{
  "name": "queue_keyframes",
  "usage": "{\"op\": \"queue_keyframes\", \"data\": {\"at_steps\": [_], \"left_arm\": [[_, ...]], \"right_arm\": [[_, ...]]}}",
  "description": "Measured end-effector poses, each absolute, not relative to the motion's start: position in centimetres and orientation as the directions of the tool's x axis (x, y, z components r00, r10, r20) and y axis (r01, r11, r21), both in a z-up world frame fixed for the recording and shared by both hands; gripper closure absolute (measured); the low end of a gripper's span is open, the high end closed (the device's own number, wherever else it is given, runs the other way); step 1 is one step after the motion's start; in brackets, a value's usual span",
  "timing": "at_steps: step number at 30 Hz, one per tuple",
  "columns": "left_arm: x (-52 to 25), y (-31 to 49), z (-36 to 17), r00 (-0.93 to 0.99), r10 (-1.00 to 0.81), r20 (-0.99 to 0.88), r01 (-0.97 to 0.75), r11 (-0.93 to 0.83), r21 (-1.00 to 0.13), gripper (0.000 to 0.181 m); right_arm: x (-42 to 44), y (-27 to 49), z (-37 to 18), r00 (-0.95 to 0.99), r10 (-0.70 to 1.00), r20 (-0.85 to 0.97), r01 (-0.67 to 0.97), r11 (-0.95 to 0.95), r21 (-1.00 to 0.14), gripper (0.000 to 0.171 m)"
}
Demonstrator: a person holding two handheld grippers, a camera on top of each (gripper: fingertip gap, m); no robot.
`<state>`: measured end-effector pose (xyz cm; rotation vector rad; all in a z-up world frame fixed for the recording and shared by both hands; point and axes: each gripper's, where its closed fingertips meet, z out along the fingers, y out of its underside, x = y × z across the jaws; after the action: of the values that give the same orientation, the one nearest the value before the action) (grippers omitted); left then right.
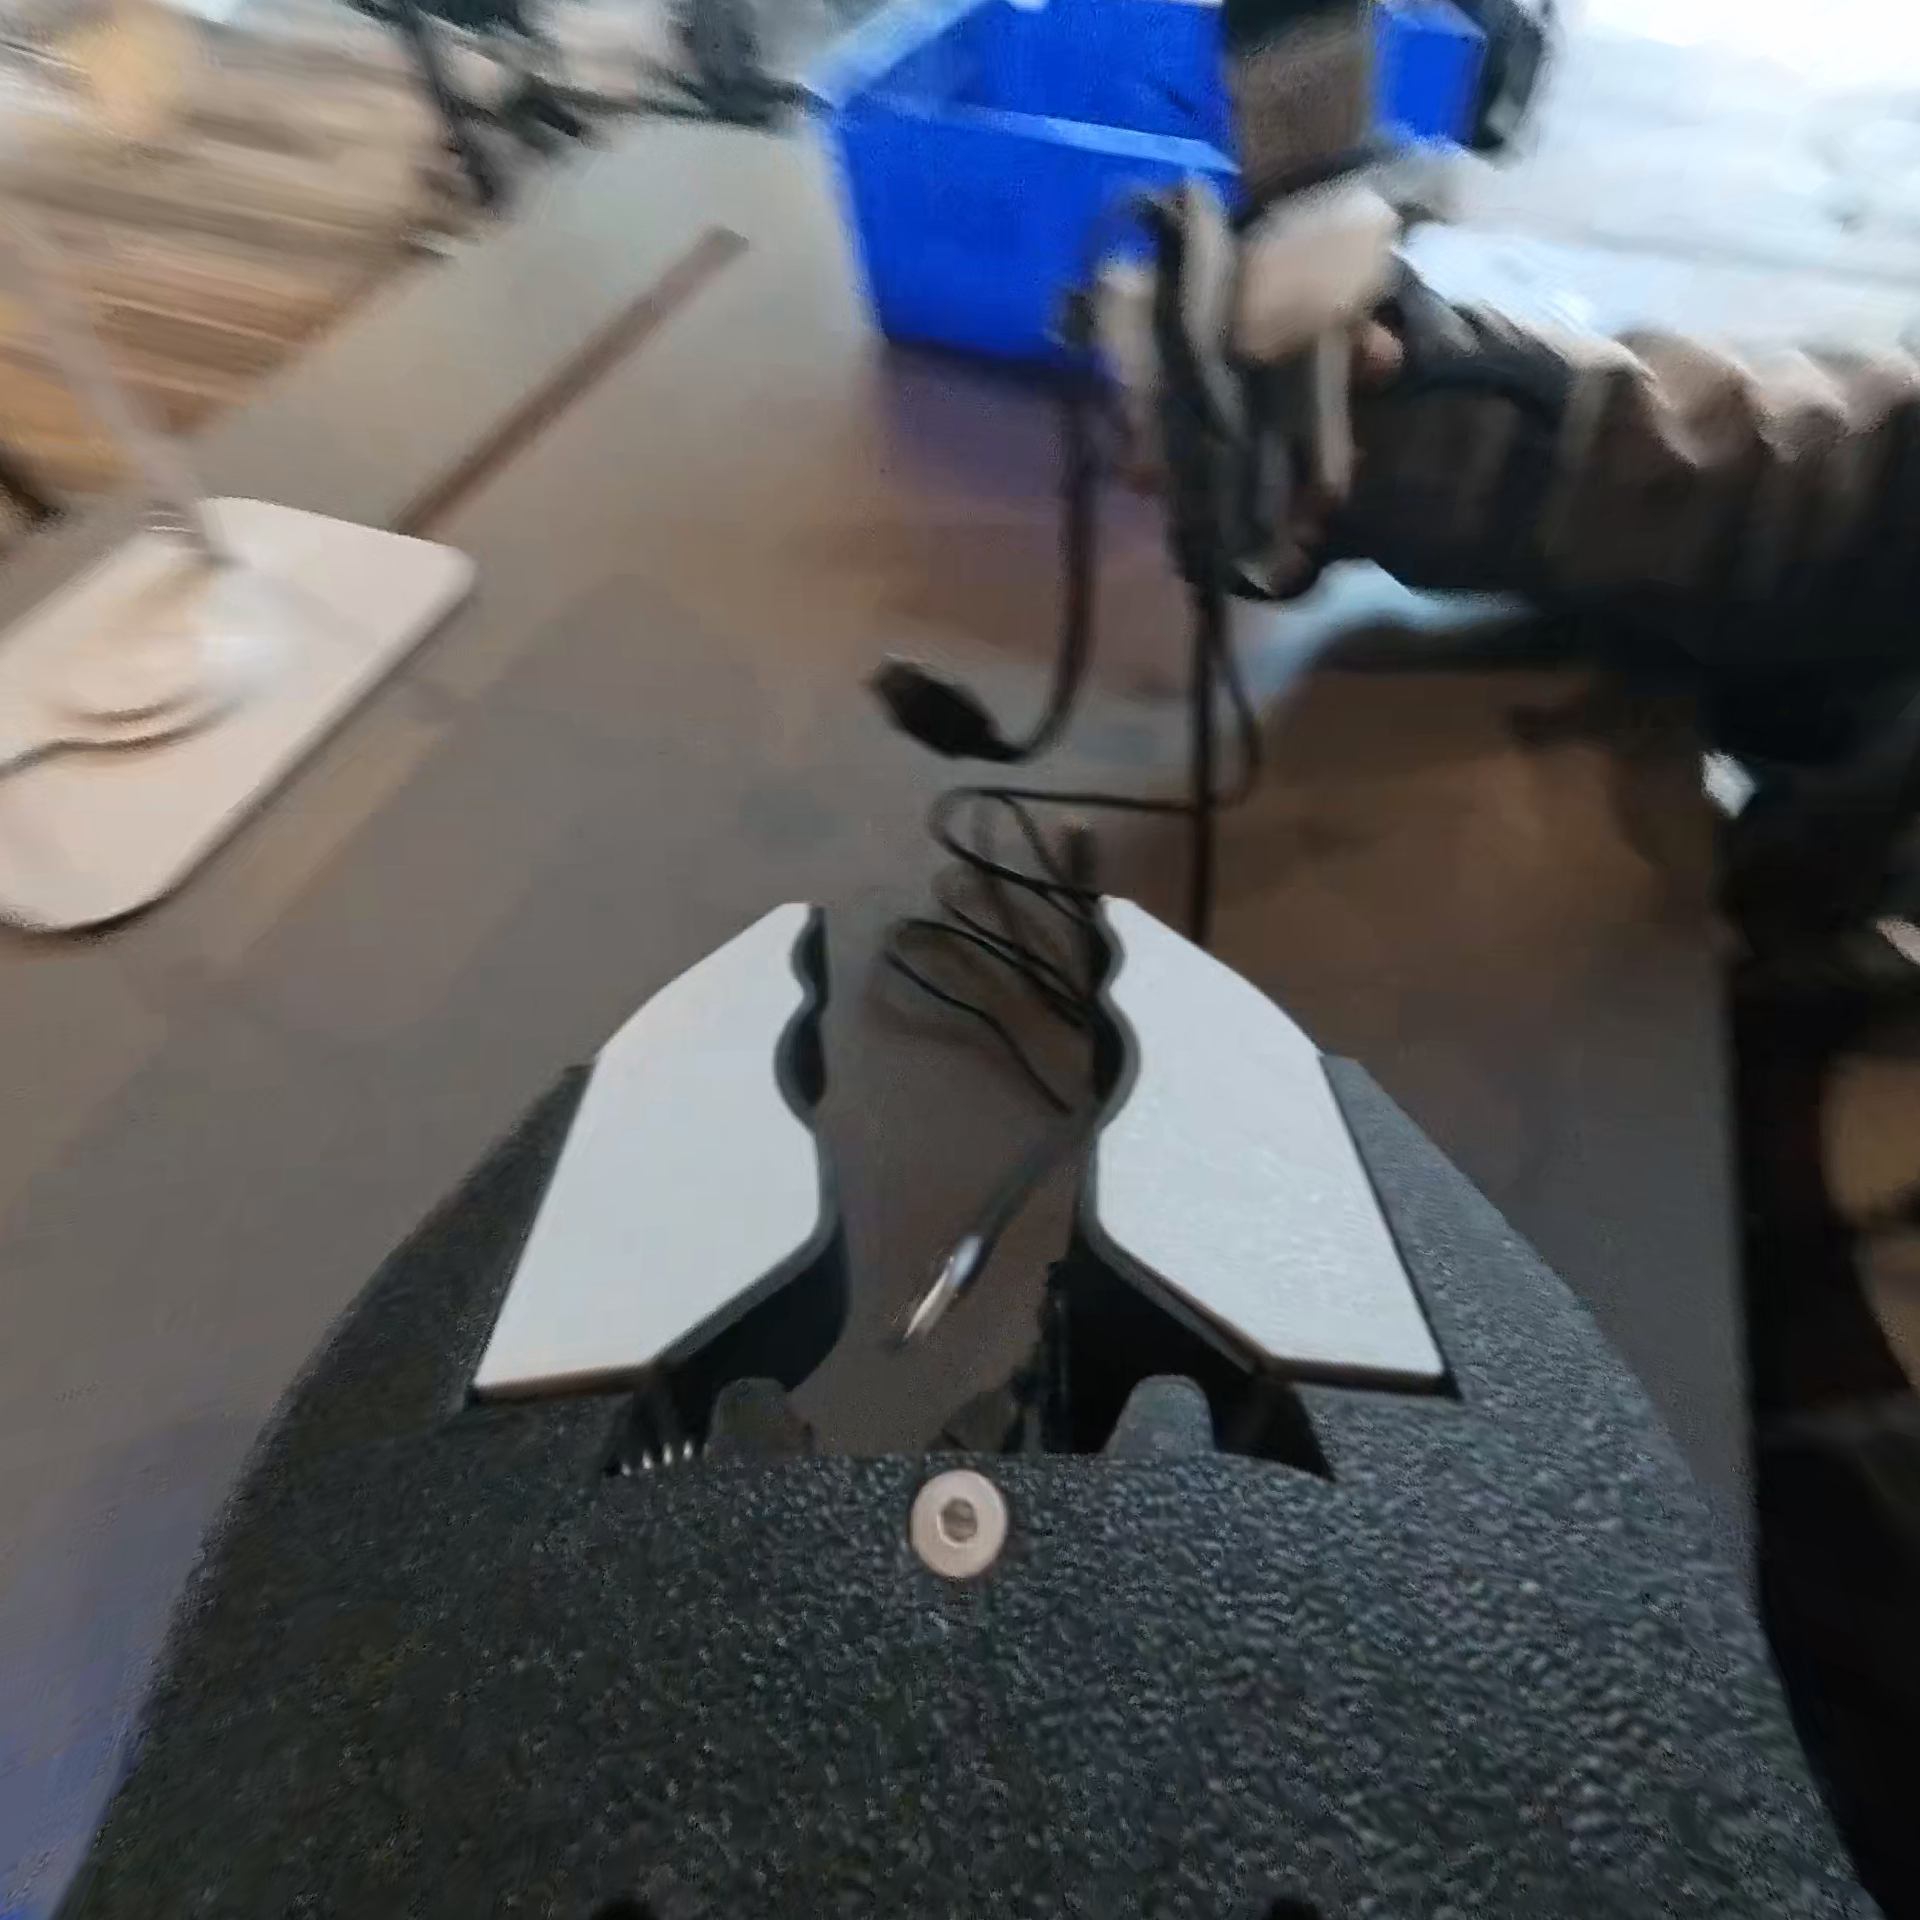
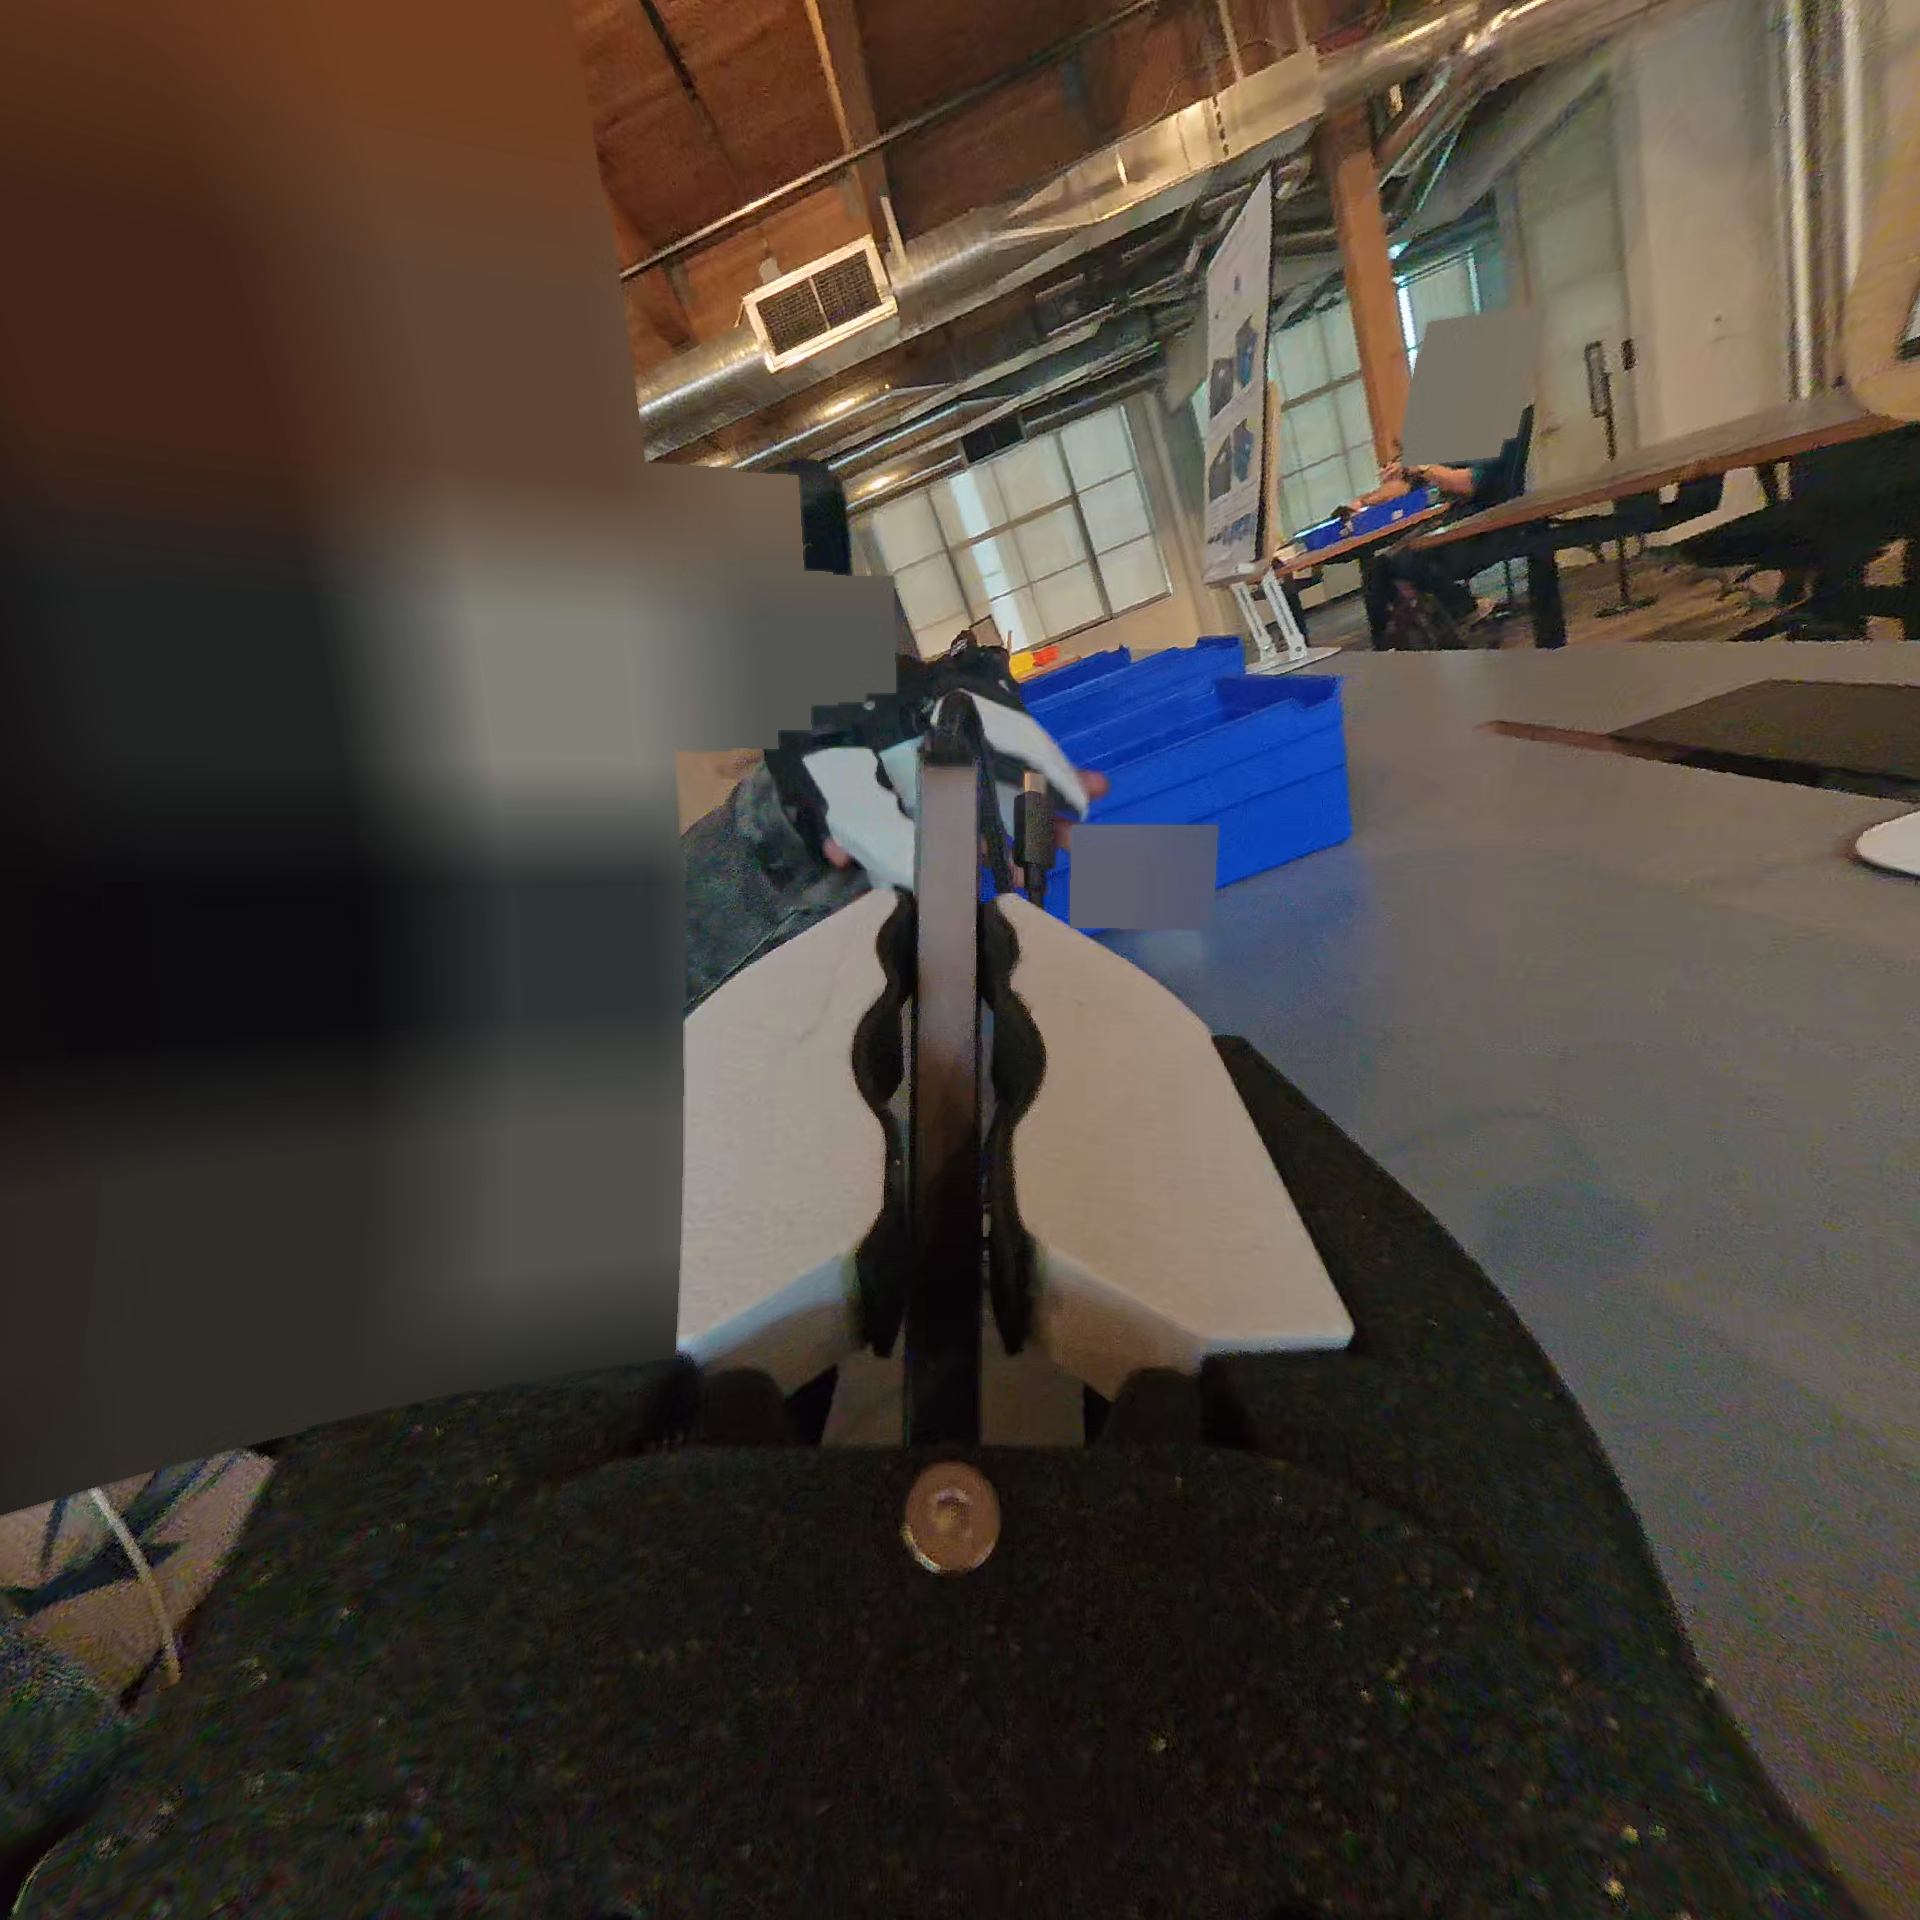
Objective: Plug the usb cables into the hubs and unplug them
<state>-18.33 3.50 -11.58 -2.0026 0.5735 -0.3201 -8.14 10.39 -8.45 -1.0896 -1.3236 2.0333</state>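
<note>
banner [image 2: 1242, 405], print too small to read

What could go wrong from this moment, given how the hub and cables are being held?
1. The right gripper clamps the hub edge-on by its thin sides; pushing a plug in may twist or slip it.
2. The left gripper is open, and thin cable loops lie between its fingers; closing may snag them instead of a plug.
3. The left wrist view is motion-blurred, so the dangling plug may be hard to catch.
</note>
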Motion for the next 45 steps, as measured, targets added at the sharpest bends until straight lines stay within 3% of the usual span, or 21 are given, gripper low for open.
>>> {"op": "queue_keyframes", "data": {"at_steps": [2, 4, 6, 8, 10, 13, 16, 18, 19, 21, 23, 25, 27, 32, 36, 41, 45], "left_arm": [[-20.7, 4.2, -10.0, 0.945, -0.328, -0.018, -0.141, -0.356, -0.924, 0.097], [-22.1, 3.1, -9.6, 0.985, -0.169, -0.026, -0.084, -0.35, -0.933, 0.088], [-23.7, 0.9, -9.9, 0.992, 0.029, -0.126, -0.107, -0.365, -0.925, 0.095], [-25.7, -2.0, -11.0, 0.92, 0.225, -0.32, -0.193, -0.45, -0.872, 0.125], [-26.9, -4.5, -12.9, 0.814, 0.326, -0.48, -0.225, -0.586, -0.779, 0.137], [-27.2, -5.5, -15.8, 0.756, 0.314, -0.574, -0.196, -0.729, -0.656, 0.138], [-25.9, -3.0, -16.6, 0.804, 0.313, -0.506, -0.19, -0.67, -0.717, 0.138], [-23.6, -0.7, -17.5, 0.845, 0.204, -0.494, -0.282, -0.616, -0.736, 0.143], [-23.6, -0.5, -18.5, 0.826, 0.181, -0.534, -0.309, -0.648, -0.697, 0.146], [-24.9, -2.4, -20.9, 0.741, 0.122, -0.66, -0.307, -0.813, -0.494, 0.154], [-23.9, -5.1, -24.2, 0.776, -0.046, -0.629, -0.293, -0.91, -0.294, 0.179], [-20.9, -5.9, -24.0, 0.819, -0.143, -0.556, -0.37, -0.872, -0.32, 0.181], [-17.0, -6.7, -23.2, 0.92, -0.165, -0.354, -0.319, -0.842, -0.435, 0.178], [-20.4, -5.9, -18.2, 0.891, 0.158, -0.426, -0.188, -0.724, -0.663, 0.148], [-21.9, -4.0, -17.4, 0.904, 0.325, -0.277, -0.027, -0.605, -0.796, 0.136], [-21.4, -0.3, -20.8, 0.905, 0.286, -0.314, -0.01, -0.725, -0.688, 0.136], [-21.0, 3.3, -22.0, 0.887, 0.281, -0.367, -0.044, -0.739, -0.673, 0.134]], "right_arm": [[-7.8, 11.0, -8.5, -0.563, 0.74, -0.368, 0.023, -0.431, -0.902, 0.16], [-7.7, 11.4, -8.7, -0.554, 0.742, -0.378, 0.021, -0.442, -0.897, 0.16], [-7.7, 11.6, -9.0, -0.549, 0.742, -0.385, 0.025, -0.446, -0.895, 0.16], [-7.7, 11.6, -9.1, -0.549, 0.737, -0.395, 0.028, -0.456, -0.89, 0.16], [-7.7, 11.5, -9.1, -0.559, 0.725, -0.403, 0.027, -0.47, -0.882, 0.16], [-7.7, 11.4, -9.1, -0.565, 0.706, -0.427, 0.043, -0.492, -0.869, 0.16], [-7.7, 10.8, -9.1, -0.577, 0.677, -0.457, 0.063, -0.521, -0.851, 0.16], [-7.6, 10.3, -8.9, -0.59, 0.66, -0.465, 0.075, -0.529, -0.845, 0.16], [-7.5, 10.1, -8.7, -0.597, 0.655, -0.464, 0.076, -0.53, -0.845, 0.16], [-7.1, 10.1, -8.1, -0.605, 0.656, -0.452, 0.059, -0.529, -0.847, 0.16], [-6.5, 10.7, -7.4, -0.603, 0.664, -0.442, 0.03, -0.535, -0.844, 0.16], [-5.7, 11.7, -6.7, -0.6, 0.669, -0.439, 0.002, -0.548, -0.837, 0.16], [-4.5, 12.6, -5.8, -0.608, 0.668, -0.429, -0.027, -0.558, -0.83, 0.16], [-0.4, 14.3, -2.3, -0.682, 0.603, -0.415, -0.055, -0.608, -0.792, 0.16], [2.7, 15.7, 0.2, -0.692, 0.609, -0.387, -0.096, -0.61, -0.787, 0.161], [2.9, 15.8, -0.2, -0.638, 0.678, -0.366, -0.097, -0.542, -0.835, 0.16], [3.1, 16.2, -0.3, -0.64, 0.672, -0.373, -0.105, -0.557, -0.824, 0.16]]}}
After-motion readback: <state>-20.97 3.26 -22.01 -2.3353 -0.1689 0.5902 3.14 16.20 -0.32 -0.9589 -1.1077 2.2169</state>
